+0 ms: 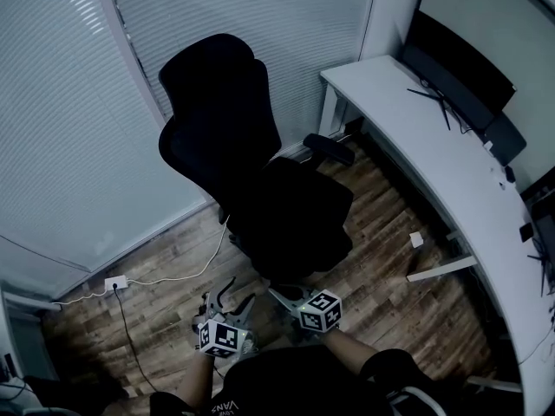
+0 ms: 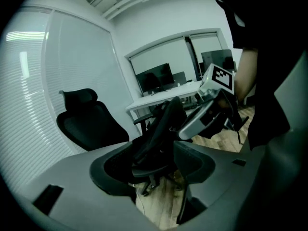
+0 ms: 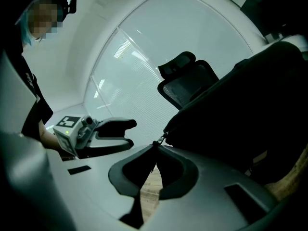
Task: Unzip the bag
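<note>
A black bag [image 3: 240, 100] rests on the seat of a black office chair [image 1: 217, 111]; in the head view the bag [image 1: 295, 219] blends into the dark seat. My right gripper [image 3: 155, 148] is shut, and its tips pinch the small metal zipper pull [image 3: 161, 139] at the bag's near edge. In the head view that right gripper [image 1: 274, 292] reaches the seat's front. My left gripper [image 2: 154, 165] is open and holds nothing, and the chair and bag [image 2: 161, 129] lie beyond its jaws. It hangs just left of the right one, as the left gripper [image 1: 236, 295] shows from above.
A white desk [image 1: 416, 146] with a dark monitor [image 1: 460, 68] runs along the right side. White blinds [image 1: 61, 102] cover the wall behind the chair. A power socket with a cable [image 1: 114, 282] and a small white box [image 1: 416, 240] lie on the wooden floor.
</note>
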The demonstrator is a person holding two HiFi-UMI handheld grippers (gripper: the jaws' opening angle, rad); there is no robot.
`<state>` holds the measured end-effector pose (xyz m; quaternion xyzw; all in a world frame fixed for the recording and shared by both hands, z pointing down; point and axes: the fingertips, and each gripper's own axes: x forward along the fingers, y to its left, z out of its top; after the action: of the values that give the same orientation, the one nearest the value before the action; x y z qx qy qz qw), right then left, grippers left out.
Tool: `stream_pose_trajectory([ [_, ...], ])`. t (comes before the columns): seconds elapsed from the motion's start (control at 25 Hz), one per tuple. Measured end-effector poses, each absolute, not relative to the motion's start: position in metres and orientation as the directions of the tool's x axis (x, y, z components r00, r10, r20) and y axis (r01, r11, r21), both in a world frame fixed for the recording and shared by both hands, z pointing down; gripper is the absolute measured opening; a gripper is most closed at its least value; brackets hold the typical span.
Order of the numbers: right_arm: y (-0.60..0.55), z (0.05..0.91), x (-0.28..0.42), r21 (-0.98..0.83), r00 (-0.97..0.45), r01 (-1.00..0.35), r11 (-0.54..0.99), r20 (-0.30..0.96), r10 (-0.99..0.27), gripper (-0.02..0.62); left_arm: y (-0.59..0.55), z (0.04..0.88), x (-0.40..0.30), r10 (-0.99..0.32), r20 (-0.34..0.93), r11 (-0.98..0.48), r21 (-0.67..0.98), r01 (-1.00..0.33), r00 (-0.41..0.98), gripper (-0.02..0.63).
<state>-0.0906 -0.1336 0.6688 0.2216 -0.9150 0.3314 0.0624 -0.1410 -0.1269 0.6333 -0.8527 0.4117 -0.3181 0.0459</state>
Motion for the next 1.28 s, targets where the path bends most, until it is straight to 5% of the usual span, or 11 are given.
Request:
stream_pose_trajectory([
  [0.92, -0.142, 0.631, -0.059, -0.647, -0.936, -0.340, 0.682, 0.160, -0.314, 0.043, -0.173, 0.677, -0.057, -0.636, 0.552, -0.761, -0.563, -0.323, 0.539, 0.284],
  [1.0, -0.143, 0.629, -0.055, -0.650, -0.938, -0.333, 0.683, 0.153, -0.311, 0.043, -0.178, 0.673, -0.054, -0.655, 0.536, -0.745, -0.579, -0.333, 0.533, 0.202],
  [1.28, -0.151, 0.621, -0.030, -0.678, -0.936, -0.323, 0.661, 0.127, -0.328, 0.043, -0.188, 0.663, -0.042, -0.673, 0.527, -0.722, -0.620, -0.308, 0.518, 0.092],
])
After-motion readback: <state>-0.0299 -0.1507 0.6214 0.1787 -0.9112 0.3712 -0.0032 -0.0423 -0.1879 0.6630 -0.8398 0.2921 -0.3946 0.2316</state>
